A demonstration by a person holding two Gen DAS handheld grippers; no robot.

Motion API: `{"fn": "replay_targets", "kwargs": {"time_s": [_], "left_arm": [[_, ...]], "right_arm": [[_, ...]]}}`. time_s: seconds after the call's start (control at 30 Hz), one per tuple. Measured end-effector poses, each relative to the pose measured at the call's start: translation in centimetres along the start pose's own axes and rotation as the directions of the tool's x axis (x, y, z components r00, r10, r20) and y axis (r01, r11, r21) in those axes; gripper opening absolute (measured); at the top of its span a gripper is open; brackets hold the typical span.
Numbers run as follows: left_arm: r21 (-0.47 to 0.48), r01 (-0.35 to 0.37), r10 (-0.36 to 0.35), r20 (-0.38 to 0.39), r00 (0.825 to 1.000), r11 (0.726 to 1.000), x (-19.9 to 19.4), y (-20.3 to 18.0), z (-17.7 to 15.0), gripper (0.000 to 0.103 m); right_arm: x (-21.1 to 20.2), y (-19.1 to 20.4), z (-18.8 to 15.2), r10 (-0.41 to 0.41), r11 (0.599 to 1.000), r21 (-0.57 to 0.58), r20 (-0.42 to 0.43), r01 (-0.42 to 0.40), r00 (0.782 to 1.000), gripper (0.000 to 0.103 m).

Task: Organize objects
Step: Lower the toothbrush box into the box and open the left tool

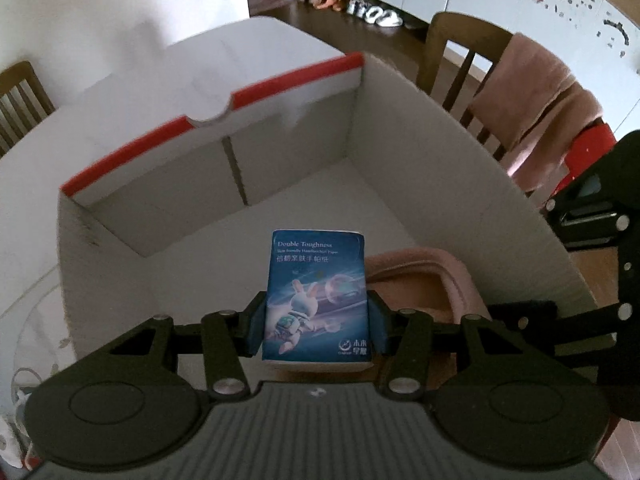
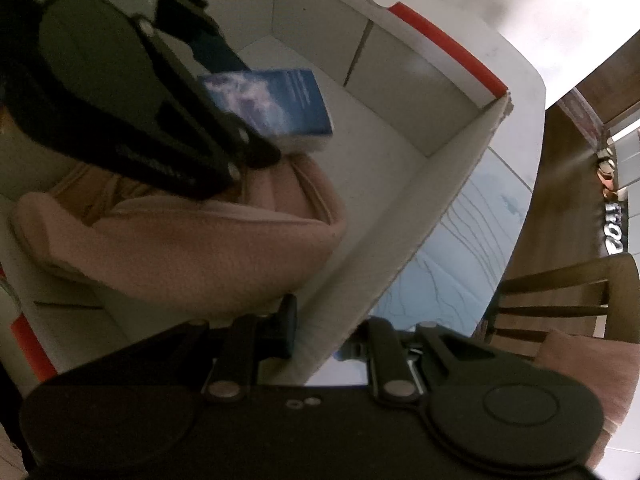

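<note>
Tissue pack carried over open box, right side steadying the wall.

Large white cardboard box (image 1: 420, 168) with red-trimmed rim stood open on counter (image 2: 460, 232); pink cloth (image 2: 192, 248) lay soft and crumpled inside. Right gripper (image 2: 316, 336) nearly closed, jaws pinching box's near wall. Left gripper (image 1: 318, 328) half open, clamped on blue tissue pack (image 1: 318, 292) by its long sides, above box floor beside cloth. Pack judged light, squashy, slick-wrapped; side grip suits.
</note>
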State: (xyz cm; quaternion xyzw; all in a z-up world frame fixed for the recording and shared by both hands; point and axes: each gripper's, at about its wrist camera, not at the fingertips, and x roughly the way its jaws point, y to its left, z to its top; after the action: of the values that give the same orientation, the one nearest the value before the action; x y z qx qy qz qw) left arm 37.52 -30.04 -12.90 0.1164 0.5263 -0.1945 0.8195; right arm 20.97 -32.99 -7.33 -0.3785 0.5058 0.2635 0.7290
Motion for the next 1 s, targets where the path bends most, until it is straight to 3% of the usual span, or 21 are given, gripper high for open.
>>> {"fn": "replay_targets", "kwargs": {"time_s": [0.4,0.57,0.63,1.0], "left_arm": [[0.002,0.016,-0.015,-0.04,0.999,1.0,1.4,0.5,-0.3,0.05],[0.011,0.012,-0.012,-0.017,1.0,1.0,0.8,0.8,-0.7,0.07],[0.012,0.016,-0.016,-0.001,1.0,1.0,0.2,0.9,-0.9,0.073],[-0.021,0.052,-0.05,0.086,0.995,0.998,-3.3,1.6,-2.1,0.077]], "right_arm": [[-0.1,0.3,0.1,-0.002,1.0,-0.006,-0.002,0.002,1.0,0.016],[-0.1,0.4,0.1,-0.005,1.0,-0.01,-0.003,0.005,1.0,0.016],[-0.1,0.3,0.1,-0.006,1.0,-0.01,-0.003,0.006,1.0,0.016],[-0.2,0.3,0.2,-0.012,1.0,-0.012,-0.004,0.012,1.0,0.016]]}}
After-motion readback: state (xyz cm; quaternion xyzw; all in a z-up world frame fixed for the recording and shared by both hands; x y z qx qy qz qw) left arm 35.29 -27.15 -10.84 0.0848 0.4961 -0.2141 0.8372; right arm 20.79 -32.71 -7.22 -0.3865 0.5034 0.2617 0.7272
